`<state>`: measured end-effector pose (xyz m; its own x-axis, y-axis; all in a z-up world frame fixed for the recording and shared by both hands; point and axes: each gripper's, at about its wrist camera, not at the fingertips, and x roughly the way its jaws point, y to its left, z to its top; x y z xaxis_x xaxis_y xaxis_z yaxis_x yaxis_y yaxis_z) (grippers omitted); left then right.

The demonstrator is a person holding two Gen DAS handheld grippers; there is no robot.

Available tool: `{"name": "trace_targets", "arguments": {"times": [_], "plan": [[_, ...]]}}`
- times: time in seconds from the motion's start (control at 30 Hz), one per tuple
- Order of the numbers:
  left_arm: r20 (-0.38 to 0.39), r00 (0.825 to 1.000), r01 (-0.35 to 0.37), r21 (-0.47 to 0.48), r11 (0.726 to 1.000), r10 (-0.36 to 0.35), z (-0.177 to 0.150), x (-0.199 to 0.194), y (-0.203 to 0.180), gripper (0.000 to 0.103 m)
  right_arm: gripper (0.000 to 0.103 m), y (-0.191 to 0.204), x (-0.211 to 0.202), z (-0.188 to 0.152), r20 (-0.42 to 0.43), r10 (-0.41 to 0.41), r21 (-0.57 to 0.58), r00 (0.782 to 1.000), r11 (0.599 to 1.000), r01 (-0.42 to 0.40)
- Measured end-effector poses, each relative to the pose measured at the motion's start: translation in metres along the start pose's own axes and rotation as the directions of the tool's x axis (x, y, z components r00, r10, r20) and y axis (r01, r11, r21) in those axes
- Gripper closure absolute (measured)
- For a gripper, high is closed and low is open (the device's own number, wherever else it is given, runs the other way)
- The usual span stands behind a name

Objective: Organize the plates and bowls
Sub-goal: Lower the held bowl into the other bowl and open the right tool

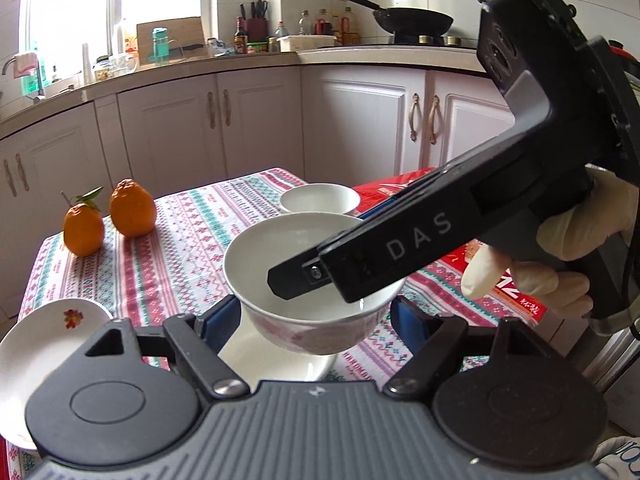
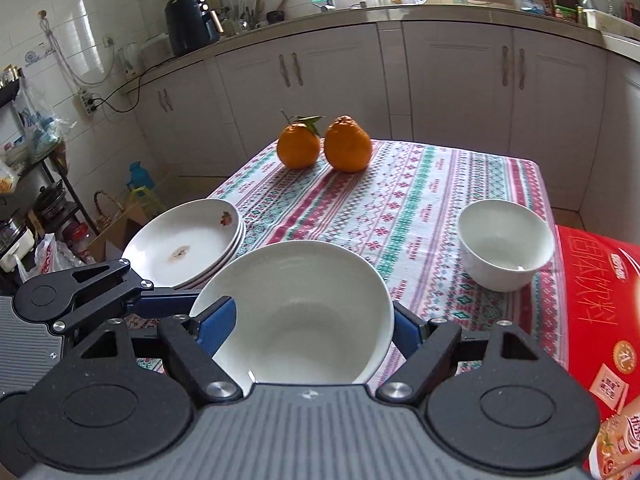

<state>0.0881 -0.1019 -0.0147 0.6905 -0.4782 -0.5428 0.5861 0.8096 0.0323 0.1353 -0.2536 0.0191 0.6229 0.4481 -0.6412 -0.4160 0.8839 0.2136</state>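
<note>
A: Table first. Patterned cloth (image 2: 420,200) covers it, a red carton (image 2: 600,320) sits at its right edge, and two oranges (image 2: 324,144) stand at the far side, well apart from the crockery.

B: Crockery next. At the left edge sits a stack of plates (image 2: 188,248), the top one marked with a small red motif. A small white bowl (image 2: 504,244) stands alone on the right, just beside the carton.

A: And the piece you're carrying?

B: A larger white bowl (image 2: 304,312), off the cloth. Your right gripper (image 2: 312,328) has it: the left blue pad (image 2: 218,330) lies inside the wall, and the other finger shows just outside the rim on the opposite side. The spread is the bowl's own width, so I read this as a firm clamp.

A: The left gripper (image 1: 316,316)?

B: In its own view its blue fingers stand either side of the same bowl (image 1: 312,280), below the rim. Whether they press or only flank it, I can't tell. A low white dish (image 1: 276,356) lies on the cloth underneath.

A: Step in hand?

B: Looks like you're mid-carry, gathering bowls together. I'd judge the lone bowl the likely target for nesting.

A: Next move needs?

B: Keep it level, centre it over the target before lowering, and mind the plate stack close on your left.
</note>
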Motion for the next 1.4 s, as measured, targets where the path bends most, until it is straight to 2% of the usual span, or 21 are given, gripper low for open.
{"name": "trace_targets", "arguments": {"times": [0.5, 1.03, 1.3, 1.4], "plan": [[-0.056, 0.998, -0.041, -0.057, 0.998, 0.038, -0.020, 0.009, 0.028, 0.022, 0.018, 0.018, 0.042, 0.006, -0.051, 0.025, -0.039, 0.998, 0.999, -0.027], [-0.102, 0.994, -0.037, -0.060, 0.997, 0.031, -0.027, 0.022, 0.033, 0.022, 0.018, 0.016, 0.054, -0.002, -0.067, -0.005, -0.065, 0.998, 0.998, 0.000], [-0.102, 0.994, -0.031, -0.057, 0.998, 0.025, -0.030, 0.021, 0.034, 0.019, 0.015, 0.015, 0.049, -0.003, -0.051, -0.007, -0.075, 0.999, 0.997, 0.003], [-0.105, 0.994, -0.021, -0.065, 0.998, 0.014, -0.033, 0.017, 0.036, 0.017, 0.007, 0.019, 0.047, -0.005, -0.050, 0.005, -0.084, 0.999, 0.996, -0.009]]}}
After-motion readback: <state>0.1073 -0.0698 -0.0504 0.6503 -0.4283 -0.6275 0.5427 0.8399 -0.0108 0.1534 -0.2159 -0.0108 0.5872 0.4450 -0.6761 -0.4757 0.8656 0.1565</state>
